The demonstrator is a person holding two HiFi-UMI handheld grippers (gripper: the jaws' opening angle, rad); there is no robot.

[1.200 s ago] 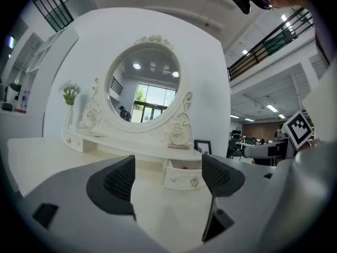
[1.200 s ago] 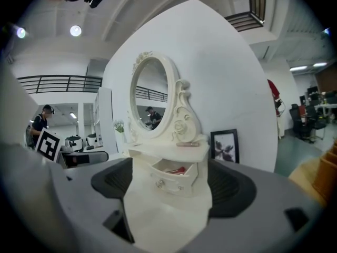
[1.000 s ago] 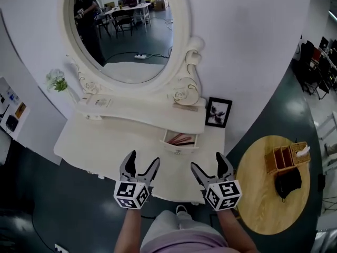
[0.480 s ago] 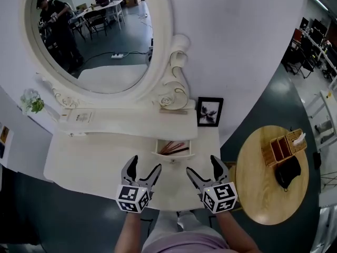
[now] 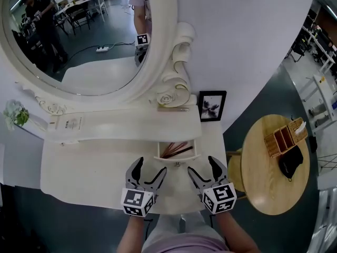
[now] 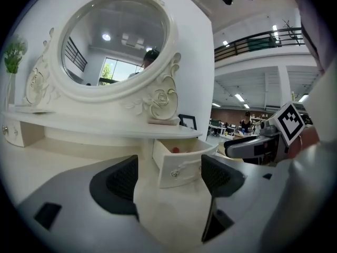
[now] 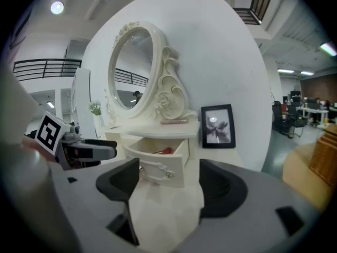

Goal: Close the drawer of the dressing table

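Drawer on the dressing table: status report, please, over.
Left claw open, empty. Right claw open, empty, jaws just been closing. Drawer open, untouched. Path clear.

So there's a black-framed picture. Off to its right is a round wooden side table holding a wooden organizer box and some black pouch thing. Way off to its left there's a little green plant.

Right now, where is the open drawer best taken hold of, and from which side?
Probably the bowed front panel of the drawer, at its ring pull, coming from the person's side. It juts out from under the shelf with that face toward the person, so a push there slides it shut.
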